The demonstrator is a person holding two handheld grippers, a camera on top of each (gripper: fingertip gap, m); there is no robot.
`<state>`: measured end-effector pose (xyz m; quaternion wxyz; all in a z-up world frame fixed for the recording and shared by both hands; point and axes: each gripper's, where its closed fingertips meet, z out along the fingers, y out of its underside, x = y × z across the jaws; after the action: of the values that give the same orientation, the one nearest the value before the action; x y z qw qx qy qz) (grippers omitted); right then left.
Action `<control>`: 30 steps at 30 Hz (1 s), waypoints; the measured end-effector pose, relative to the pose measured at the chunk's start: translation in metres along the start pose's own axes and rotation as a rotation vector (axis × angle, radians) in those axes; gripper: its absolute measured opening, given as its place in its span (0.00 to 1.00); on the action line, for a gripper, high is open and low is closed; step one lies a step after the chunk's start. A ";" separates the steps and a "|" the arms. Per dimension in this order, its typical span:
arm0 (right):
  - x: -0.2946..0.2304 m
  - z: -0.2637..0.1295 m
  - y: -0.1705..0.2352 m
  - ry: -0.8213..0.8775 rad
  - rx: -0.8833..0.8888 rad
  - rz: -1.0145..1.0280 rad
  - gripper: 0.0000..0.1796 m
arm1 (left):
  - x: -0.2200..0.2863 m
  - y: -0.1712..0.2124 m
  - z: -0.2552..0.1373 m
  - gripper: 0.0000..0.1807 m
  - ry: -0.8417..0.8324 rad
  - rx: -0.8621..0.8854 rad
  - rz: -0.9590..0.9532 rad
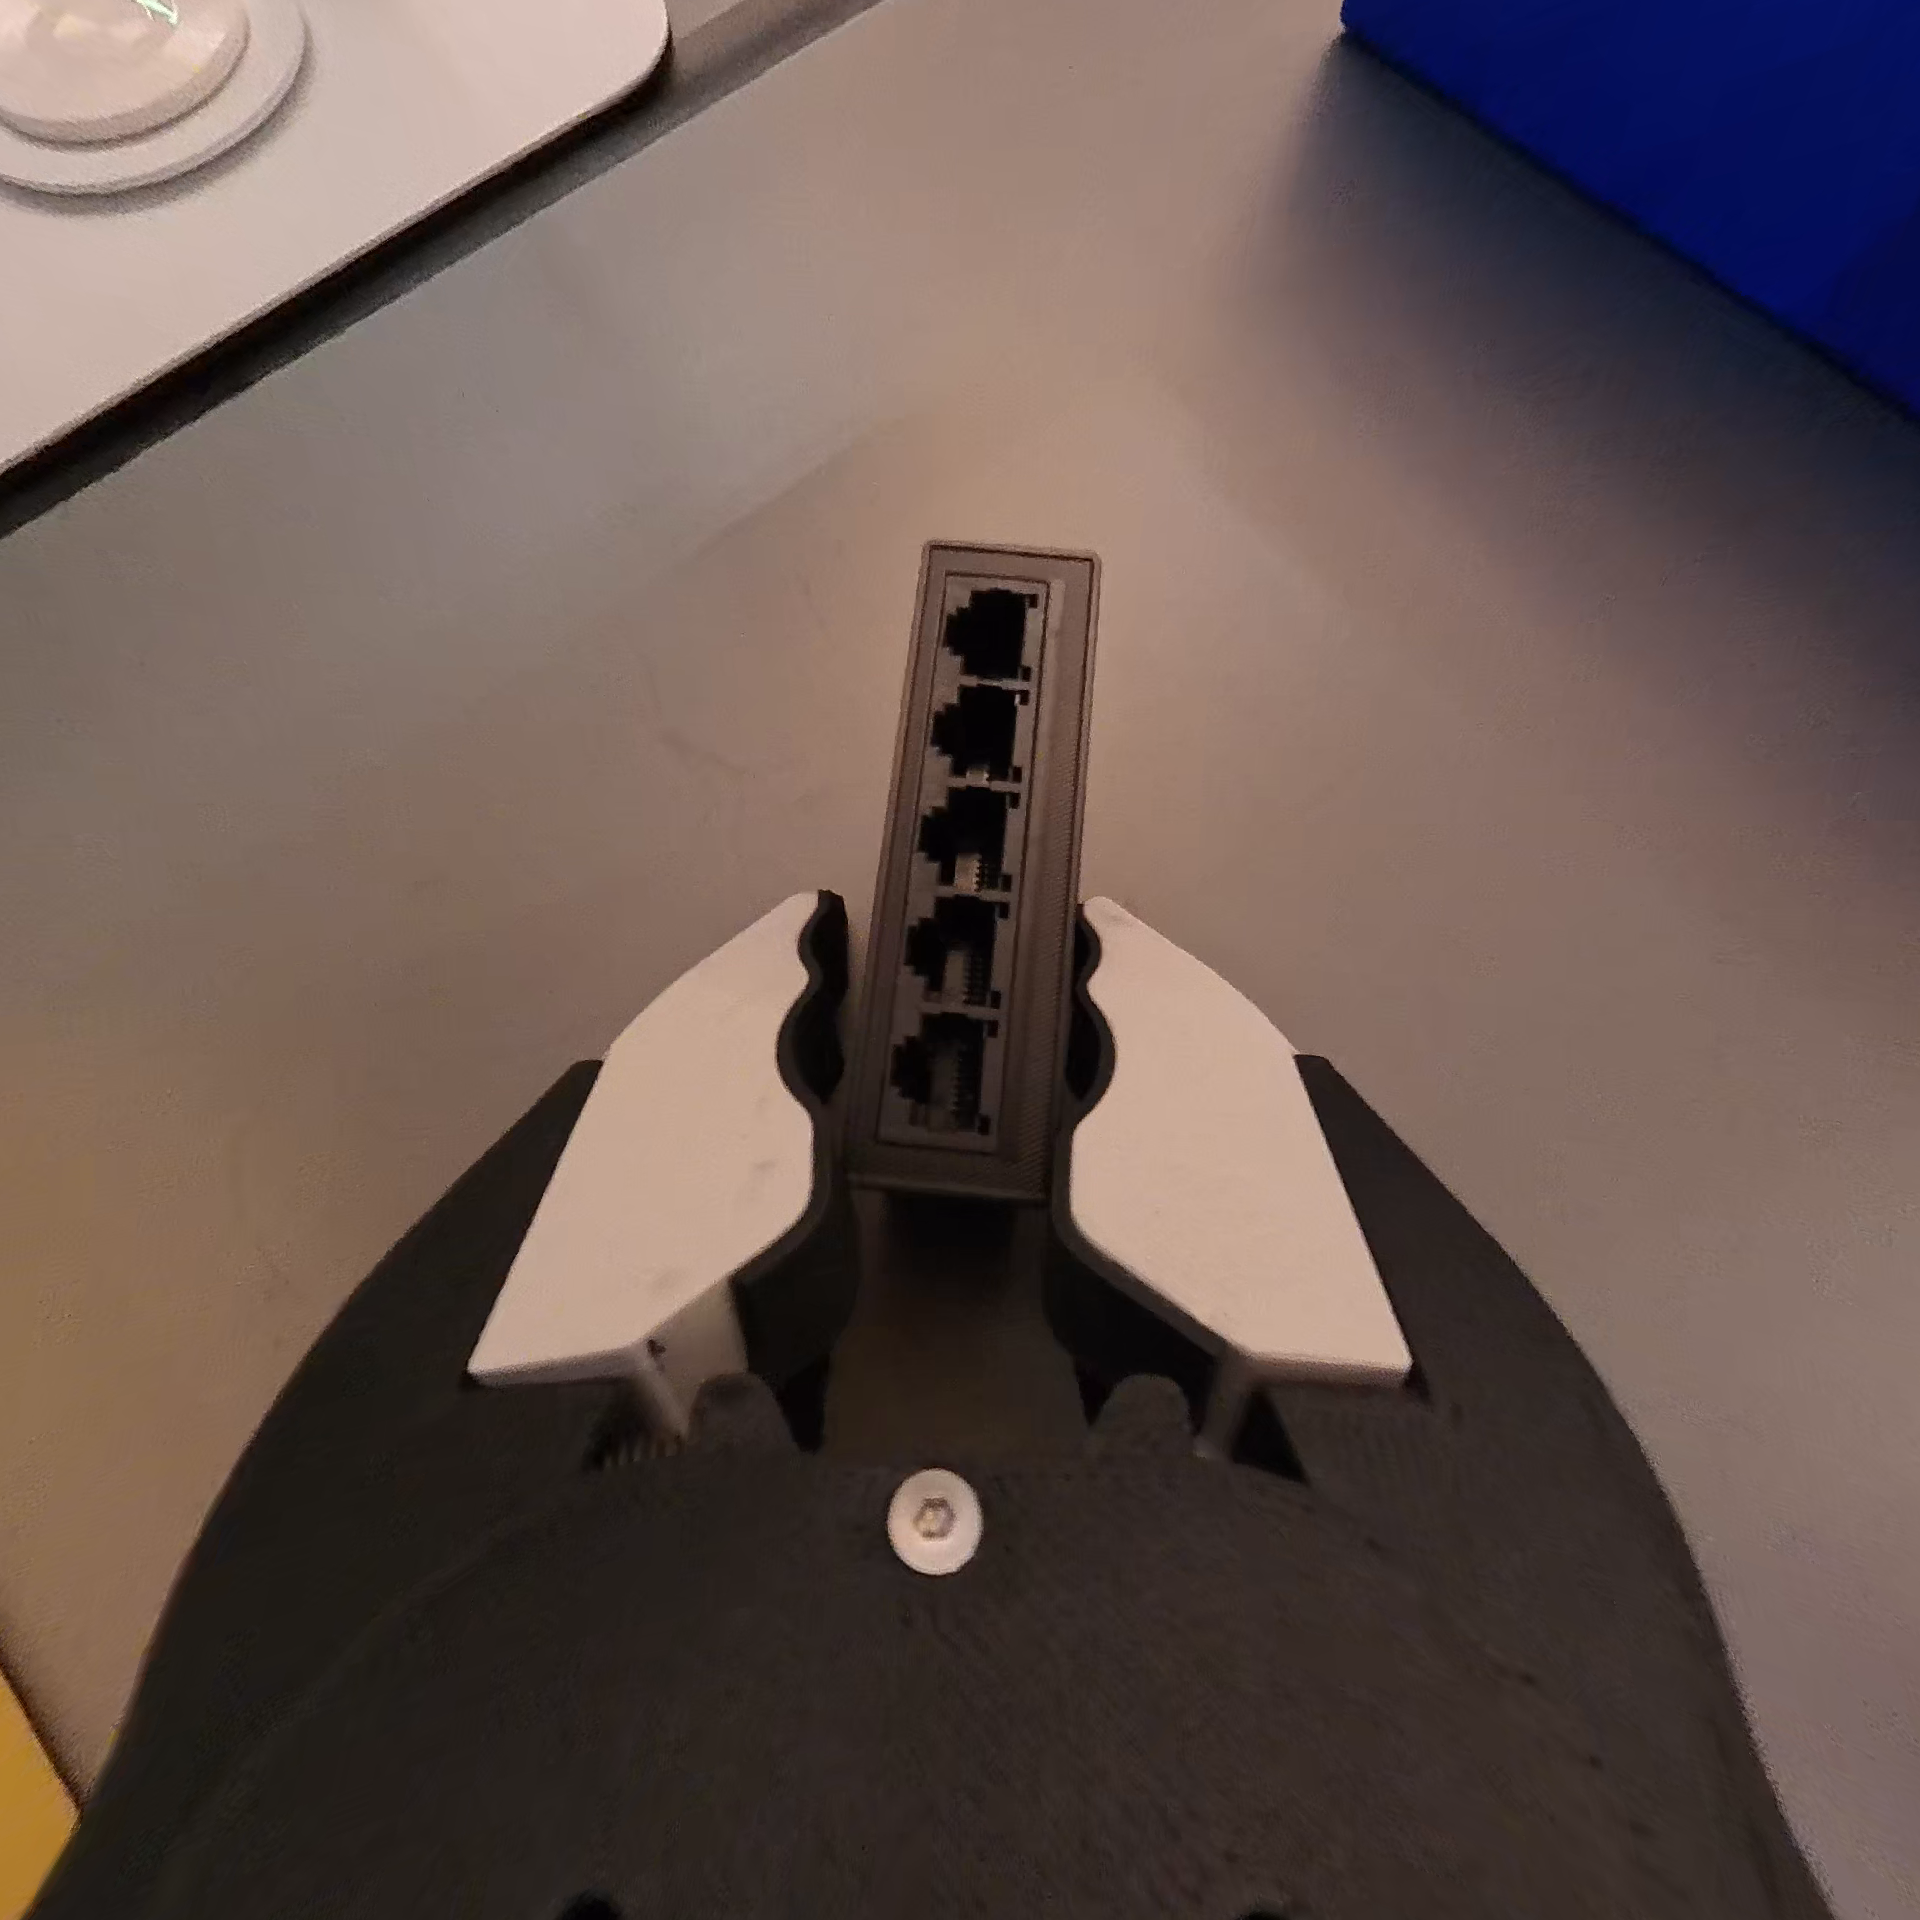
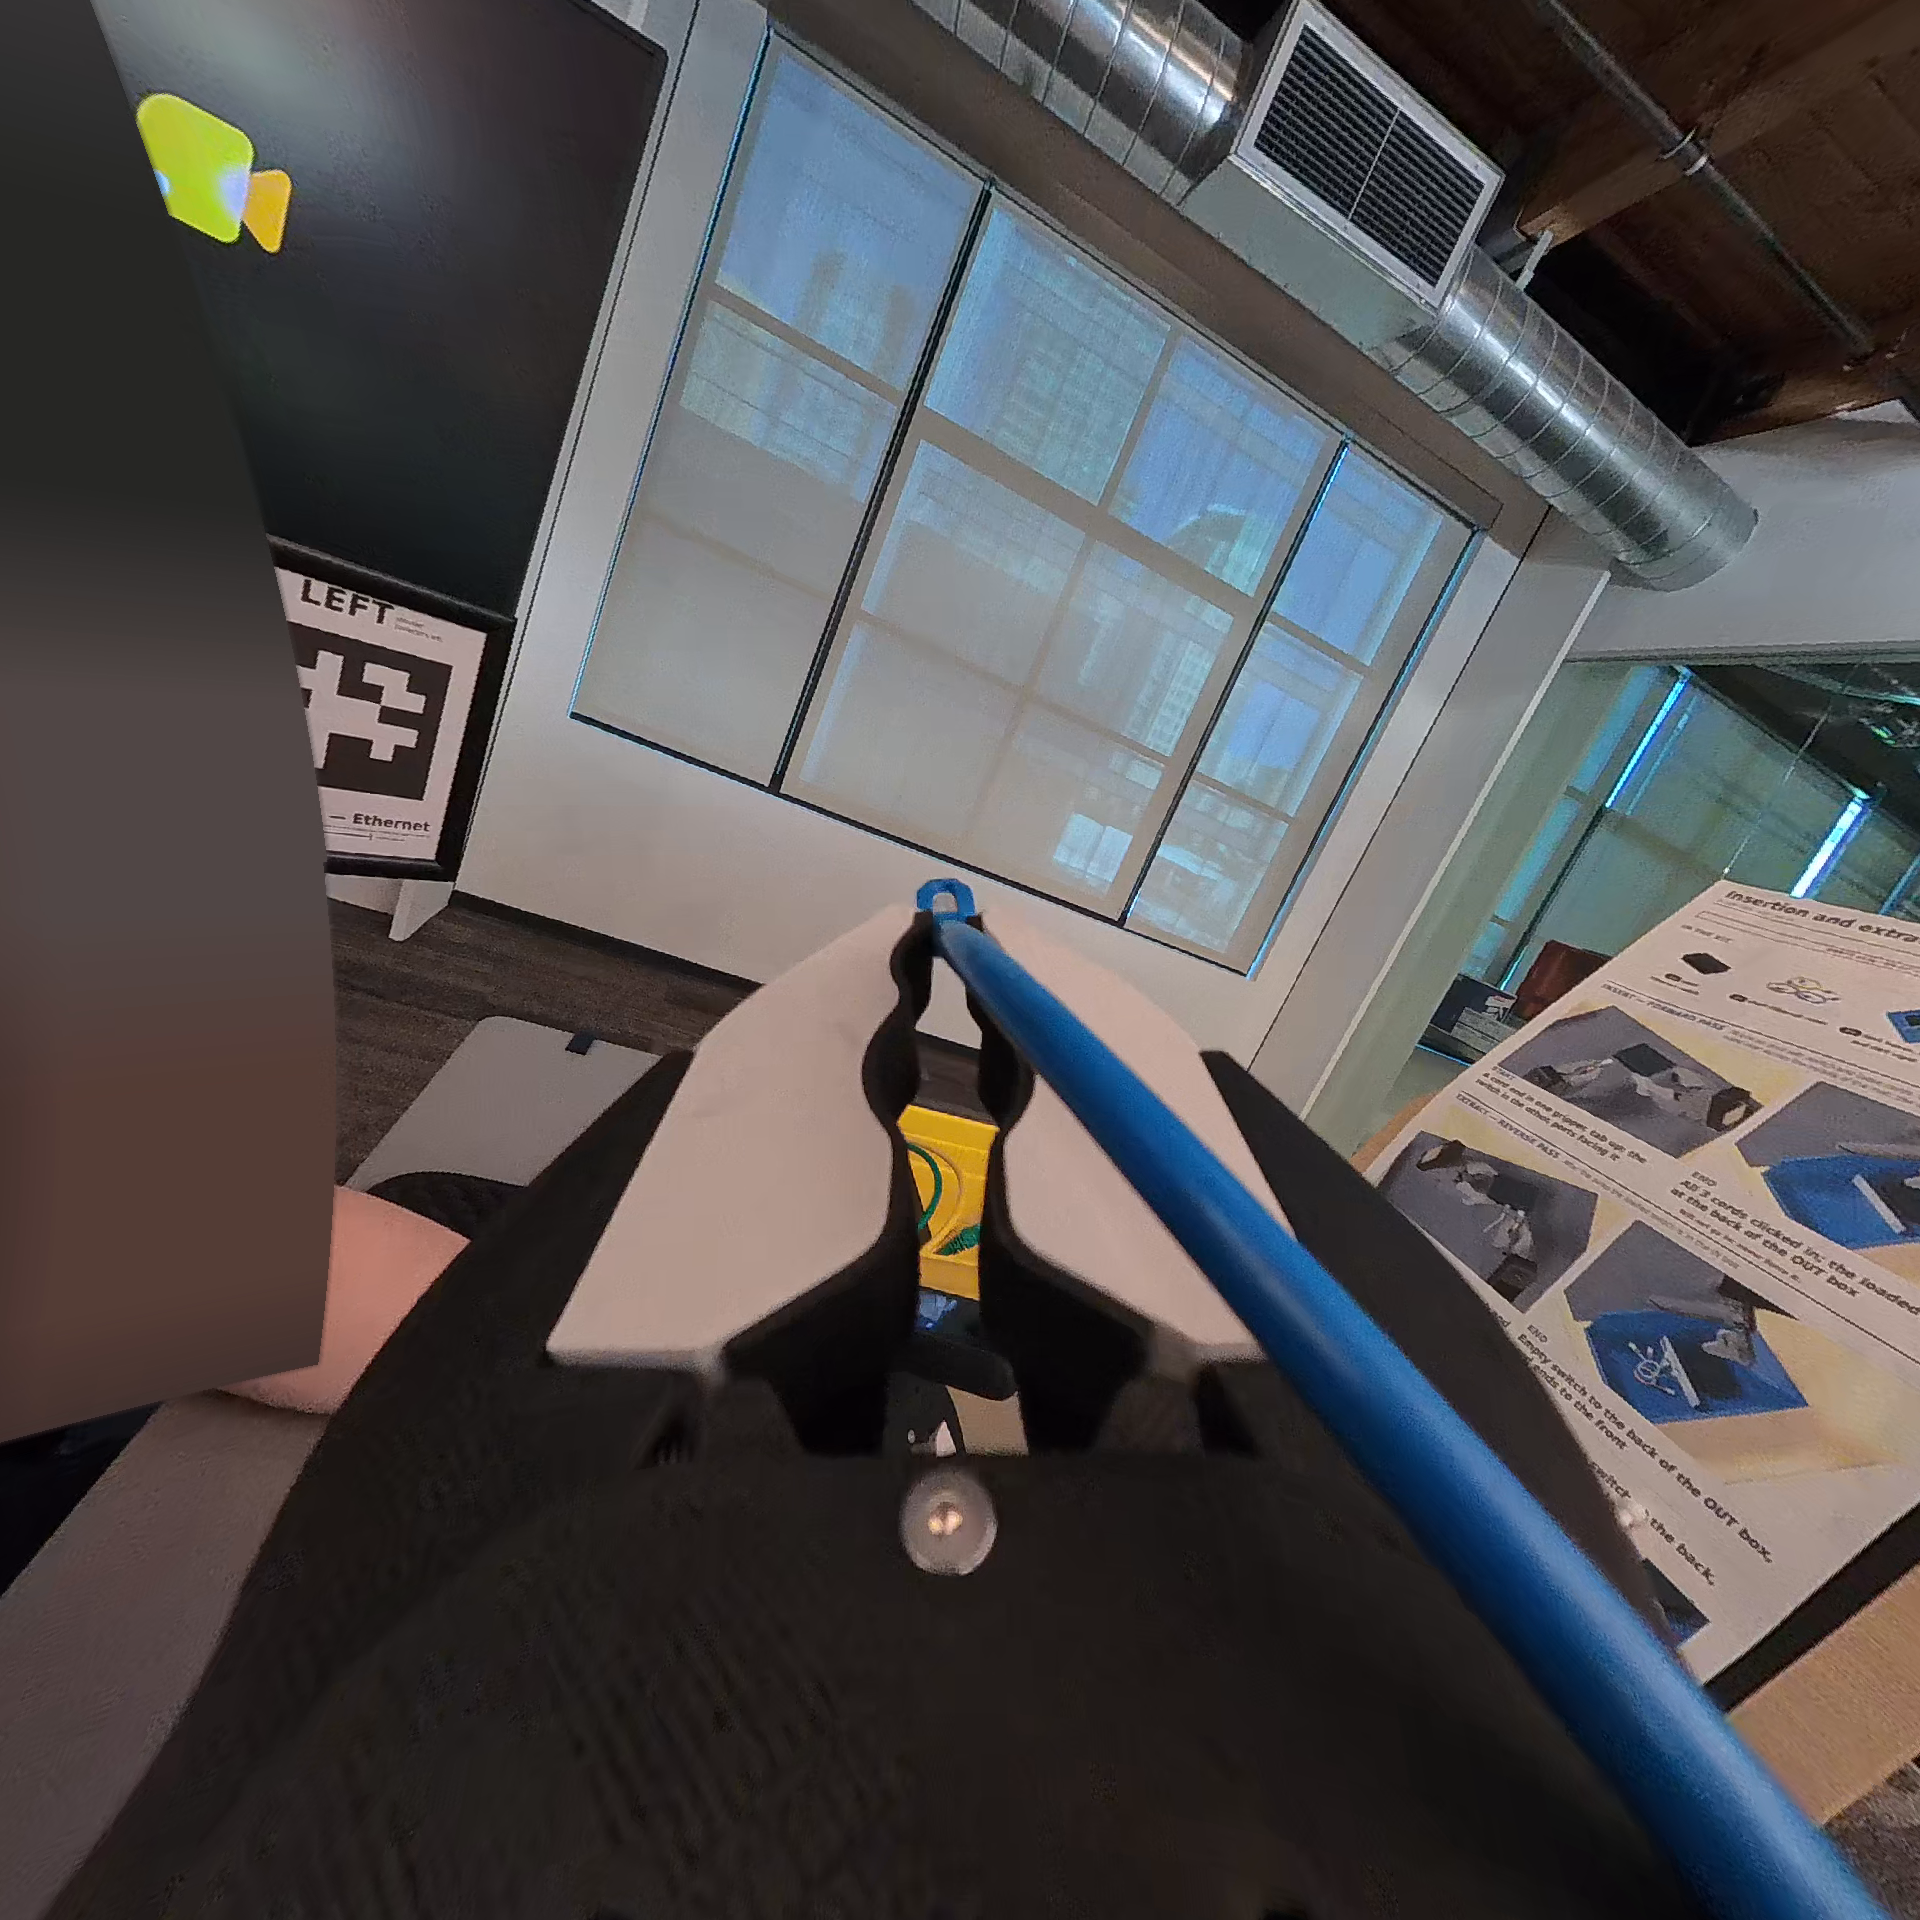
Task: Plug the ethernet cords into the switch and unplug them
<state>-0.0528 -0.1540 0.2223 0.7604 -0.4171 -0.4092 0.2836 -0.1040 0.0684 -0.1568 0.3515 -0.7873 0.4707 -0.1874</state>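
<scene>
In the left wrist view my left gripper (image 1: 961,914) is shut on the dark grey switch (image 1: 977,831). It holds the switch above the grey table with its row of several empty ports facing the camera. In the right wrist view my right gripper (image 2: 940,925) is shut on a blue ethernet cord (image 2: 1299,1340). The cord's blue end sticks out just past the fingertips (image 2: 883,935), and the cord runs back over the right finger to the lower right. The gripper is raised and points up toward a window.
A white pad (image 1: 312,208) with a round disc lies at the table's far left, a blue box (image 1: 1714,177) at the far right. In the right wrist view a yellow box (image 2: 951,1195) shows between the fingers, an instruction sheet (image 2: 1714,1195) stands at the right, and a dark screen (image 2: 416,312) at the left. The left gripper's tips are roughly 45 centimeters from the right gripper's.
</scene>
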 end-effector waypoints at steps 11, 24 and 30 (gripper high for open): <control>0.029 0.002 0.016 0.147 -0.021 0.019 0.04 | -0.018 -0.100 -0.076 0.21 -0.368 0.341 0.330; 0.036 0.008 0.014 0.297 0.037 -0.089 0.03 | 0.058 -0.229 -0.247 0.20 -0.630 0.934 0.853; 0.019 0.030 0.020 0.337 0.038 -0.197 0.03 | 0.061 -0.229 -0.273 0.20 -0.759 0.979 0.949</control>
<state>-0.0706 -0.1174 0.2224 0.8501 -0.4020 -0.3095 0.1415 -0.1059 -0.0173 0.1943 0.8384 -0.2673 0.4684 0.0786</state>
